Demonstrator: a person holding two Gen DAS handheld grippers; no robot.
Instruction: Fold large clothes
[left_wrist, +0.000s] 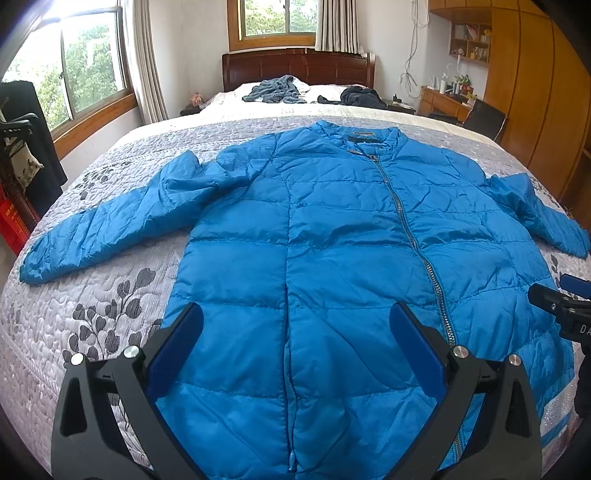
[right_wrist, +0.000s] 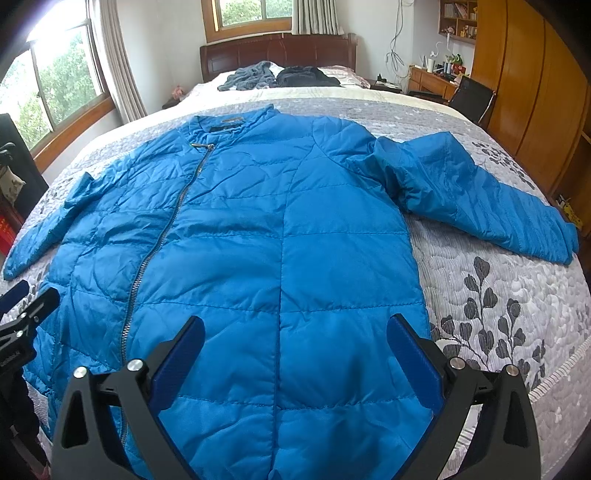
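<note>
- Two tools in view, both with fingers spread apart, gripping nothing.
- left tool (left_wrist: 295, 332) hovers over the lower front of the blue puffer jacket (left_wrist: 332, 240), left of the zipper (left_wrist: 417, 243); blue pads face each other with fabric showing between them.
- right tool (right_wrist: 295, 336) hovers over the lower front of the same jacket, on the right of the zipper, near the jacket's right edge.
- Jacket lies flat, front up, zipped, on the grey floral bedspread (left_wrist: 92, 314); collar (left_wrist: 365, 138) points toward the headboard (left_wrist: 295, 66), hem toward the cameras.
- Both sleeves spread outward: left sleeve (left_wrist: 103, 229), right sleeve (right_wrist: 480, 195), each resting on the bedspread.
- Each tool shows at the edge of the other's view.
- Two crumpled garments at the far end of the bed: grey-blue one (left_wrist: 275, 90), dark one (left_wrist: 360, 96).
- Wooden wardrobe (left_wrist: 535, 92) stands along the right wall; windows (left_wrist: 88, 70) on the left and back walls.
</note>
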